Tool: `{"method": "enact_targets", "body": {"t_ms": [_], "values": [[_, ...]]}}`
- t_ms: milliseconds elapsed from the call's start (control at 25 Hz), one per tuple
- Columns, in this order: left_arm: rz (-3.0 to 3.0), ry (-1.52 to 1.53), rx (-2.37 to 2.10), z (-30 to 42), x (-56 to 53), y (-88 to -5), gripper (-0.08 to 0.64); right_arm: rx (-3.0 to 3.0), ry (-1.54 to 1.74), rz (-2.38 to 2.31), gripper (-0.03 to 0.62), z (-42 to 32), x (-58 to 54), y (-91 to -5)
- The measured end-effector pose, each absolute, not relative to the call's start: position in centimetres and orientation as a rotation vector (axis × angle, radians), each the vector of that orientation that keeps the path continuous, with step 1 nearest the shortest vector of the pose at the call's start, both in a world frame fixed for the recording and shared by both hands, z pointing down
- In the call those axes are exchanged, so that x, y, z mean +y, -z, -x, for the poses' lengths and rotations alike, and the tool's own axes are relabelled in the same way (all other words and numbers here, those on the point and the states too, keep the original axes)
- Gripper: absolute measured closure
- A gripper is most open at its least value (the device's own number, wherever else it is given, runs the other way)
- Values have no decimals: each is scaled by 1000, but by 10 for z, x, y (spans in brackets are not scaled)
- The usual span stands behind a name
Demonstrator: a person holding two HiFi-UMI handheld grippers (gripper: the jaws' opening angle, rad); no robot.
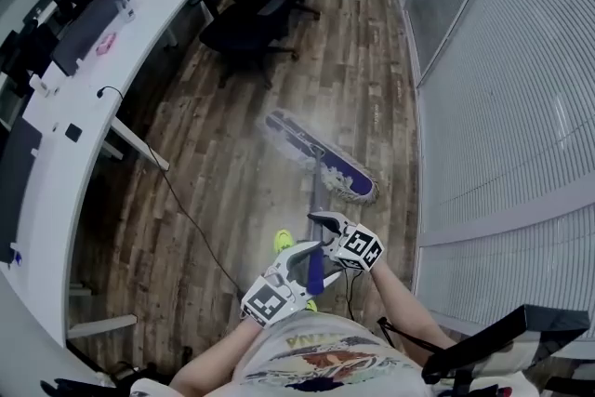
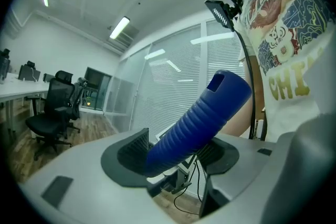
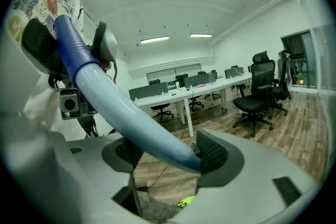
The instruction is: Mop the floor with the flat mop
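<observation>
left fingers (image 2: 134,150) clamp the mop handle (image 2: 195,122), right fingers (image 3: 214,155) hold it spread wide; the mop head (image 1: 321,158) could snag the cable (image 1: 191,223) beside it.

Mop head (image 1: 321,155): smeared by motion blur, outline unclear.
Mop handle (image 1: 317,200): faint and blurred near the head; its lower run is hidden behind the jaws in the left gripper view.
Desk (image 1: 88,102): cut off at the left edge.
Desk items (image 1: 105,43): too small to identify.
Person (image 1: 316,358): only forearms and shirt show at the near edge.

Bright overhead light, fisheye-warped edges
</observation>
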State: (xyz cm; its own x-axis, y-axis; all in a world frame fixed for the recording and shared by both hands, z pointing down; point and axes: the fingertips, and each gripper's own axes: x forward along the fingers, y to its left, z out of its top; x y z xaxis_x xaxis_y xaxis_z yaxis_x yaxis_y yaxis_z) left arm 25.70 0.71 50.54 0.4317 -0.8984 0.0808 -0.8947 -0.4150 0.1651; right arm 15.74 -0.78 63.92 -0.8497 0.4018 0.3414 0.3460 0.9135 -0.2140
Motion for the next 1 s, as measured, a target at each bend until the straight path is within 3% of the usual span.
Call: {"method": "enact_targets", "body": {"t_ms": [520,1000], "values": [[-2493,150,-1570,-75,-149,-485,316,-2705,-232,445,311,17,-169,-622],[-2500,128,-1550,7,-272,-497,316,-2712,-219,409,311,99,-299,-632]]}}
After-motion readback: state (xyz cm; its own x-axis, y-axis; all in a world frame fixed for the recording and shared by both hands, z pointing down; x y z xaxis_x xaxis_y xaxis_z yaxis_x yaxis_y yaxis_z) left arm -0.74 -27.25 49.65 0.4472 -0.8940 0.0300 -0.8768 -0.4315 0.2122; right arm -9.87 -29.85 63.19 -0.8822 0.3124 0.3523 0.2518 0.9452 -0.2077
